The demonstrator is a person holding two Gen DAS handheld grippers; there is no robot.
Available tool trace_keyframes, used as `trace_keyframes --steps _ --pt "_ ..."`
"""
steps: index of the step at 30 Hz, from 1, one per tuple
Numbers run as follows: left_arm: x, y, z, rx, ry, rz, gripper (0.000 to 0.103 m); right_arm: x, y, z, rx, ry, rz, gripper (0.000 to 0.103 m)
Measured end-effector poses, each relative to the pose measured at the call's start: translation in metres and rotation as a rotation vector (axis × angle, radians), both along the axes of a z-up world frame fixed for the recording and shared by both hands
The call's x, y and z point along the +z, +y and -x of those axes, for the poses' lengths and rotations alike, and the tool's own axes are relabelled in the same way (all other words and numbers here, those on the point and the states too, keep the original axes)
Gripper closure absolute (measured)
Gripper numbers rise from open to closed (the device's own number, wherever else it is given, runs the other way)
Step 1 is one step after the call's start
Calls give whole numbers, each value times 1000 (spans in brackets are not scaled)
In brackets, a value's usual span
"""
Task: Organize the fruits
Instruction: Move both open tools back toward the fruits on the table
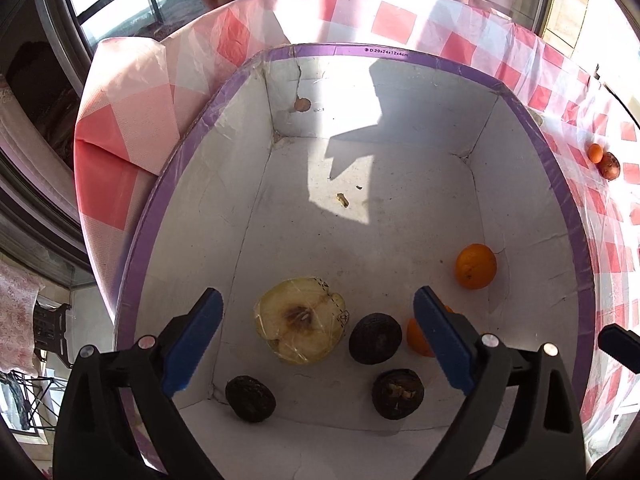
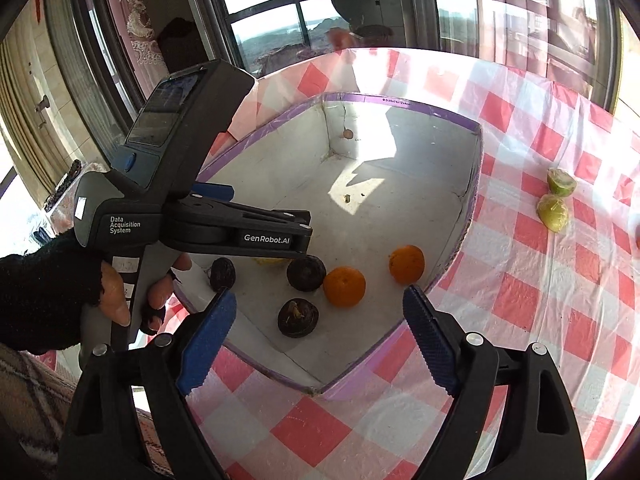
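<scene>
- Peering into the white cardboard box (image 1: 360,240) with the purple rim, part of the fruit is masked: from the left wrist view the second orange (image 1: 416,338) is half behind a blue pad, and from the right wrist view the wrapped apple half (image 1: 300,320) shows only as a yellow sliver under the left gripper's black body.
- The box's near wall is cut off at the bottom of the left wrist view, and a small brown spot on the far wall is too small to identify.
- Inside the box: one apple half, cut face up in clear film; two oranges, the other orange (image 1: 476,266) nearer the box's right wall; three dark round fruits (image 1: 375,338).
- Outside the box, on the red-and-white checked cloth (image 2: 540,300): two greenish cut pieces (image 2: 554,210) well to its right, plus a tiny orange fruit (image 1: 595,152) touching a reddish one (image 1: 609,165).
- The left gripper (image 1: 318,340) hangs over the box, jaws spread wide and empty, the apple half lying below and between them; a gloved hand (image 2: 80,292) holds it.
- The right gripper (image 2: 320,340) sits above the box's near corner, jaws spread, nothing between the pads.
</scene>
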State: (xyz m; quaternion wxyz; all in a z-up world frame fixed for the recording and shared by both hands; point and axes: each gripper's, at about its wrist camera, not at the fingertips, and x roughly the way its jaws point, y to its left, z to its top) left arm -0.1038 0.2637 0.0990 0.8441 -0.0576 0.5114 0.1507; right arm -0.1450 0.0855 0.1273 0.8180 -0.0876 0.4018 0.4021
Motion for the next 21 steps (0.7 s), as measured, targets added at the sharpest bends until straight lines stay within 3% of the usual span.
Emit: trace_keyframes --steps 4,9,13,21 --pt "10 -23 -13 3 -29 8 7 -3 -55 -29 -196 88 -64 18" --pt "32 -64 -31 -28 -128 43 7 -26 -128 -62 -437 184 -41 18" --pt "49 -111 -48 -116 -229 96 2 -41 -170 -78 -530 203 31 16" --pt "15 -233 -93 -374 -94 100 2 -75 -242 -110 -637 246 134 16"
